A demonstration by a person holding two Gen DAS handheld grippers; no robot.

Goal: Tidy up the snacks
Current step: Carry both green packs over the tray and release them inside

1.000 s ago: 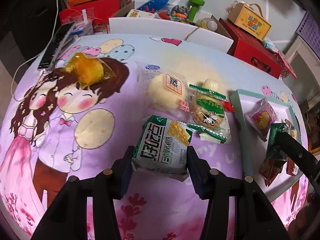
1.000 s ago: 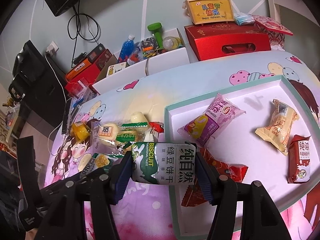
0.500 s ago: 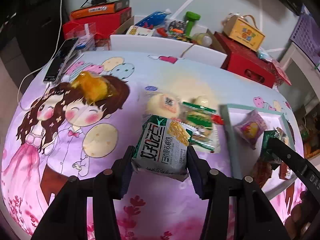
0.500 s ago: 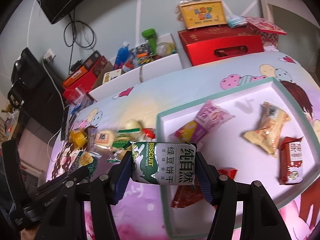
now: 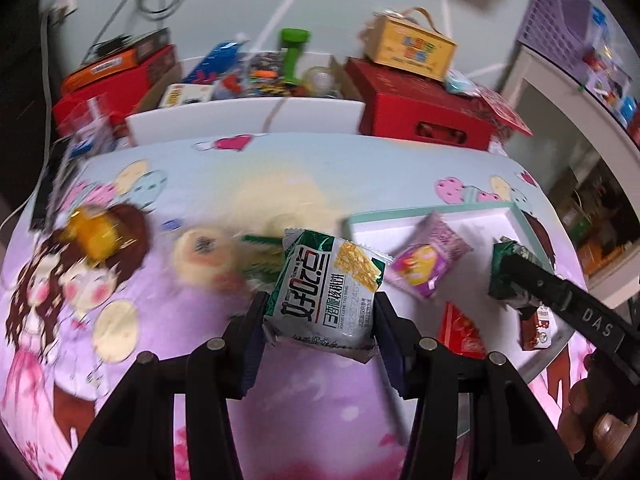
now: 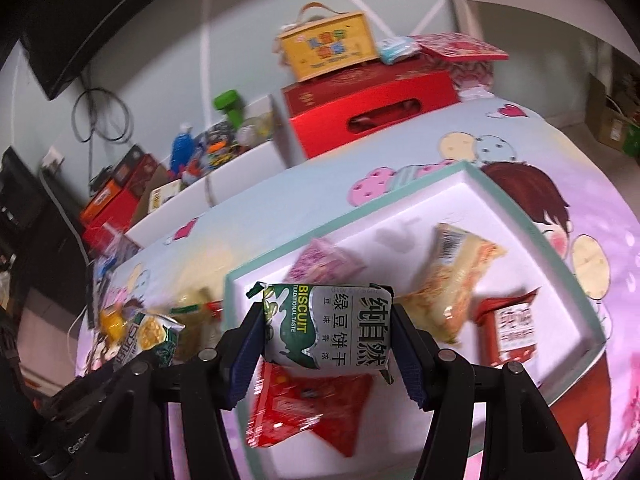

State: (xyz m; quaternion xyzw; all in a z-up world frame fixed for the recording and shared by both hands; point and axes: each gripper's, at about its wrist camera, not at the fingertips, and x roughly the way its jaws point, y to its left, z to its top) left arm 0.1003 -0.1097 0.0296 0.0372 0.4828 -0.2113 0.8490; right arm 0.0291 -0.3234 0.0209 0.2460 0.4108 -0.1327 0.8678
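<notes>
left wrist view: my left gripper (image 5: pixel 320 316) is clamped on the walnut pack (image 5: pixel 326 292), carried in the air. a second ago the tray (image 5: pixel 424 216) sat at the right edge of this view; it now lies just right of the pack, so i have swung toward it. the pack is short of the tray's near-left corner, above the cloth (image 5: pixel 208 176), not yet over the tray.

right wrist view: my right gripper (image 6: pixel 328 330) is clamped on the biscuit pack (image 6: pixel 330 330). it was over the tray's left rim a second ago; it now hangs above the tray's left part, with the red pack (image 6: pixel 304 408) under it. i judge both carries nearly done, with release into the tray the next step.

tray contents:
- purple pack (image 5: pixel 426 258), toward the far-left corner
- yellow pack (image 6: pixel 456 280), middle
- red pack, near the near-left corner
- red carton (image 6: pixel 510 326), toward the right rim

left of the tray, loose on the cloth: a bun (image 5: pixel 200 254), a green pack (image 5: pixel 260 256), an orange pack (image 5: pixel 94 234). blur hides their detail.

white bin (image 5: pixel 248 118), beyond the tray behind the table: blue bottle (image 6: pixel 182 150), green dumbbell (image 5: pixel 294 46), other clutter i cannot resolve.
</notes>
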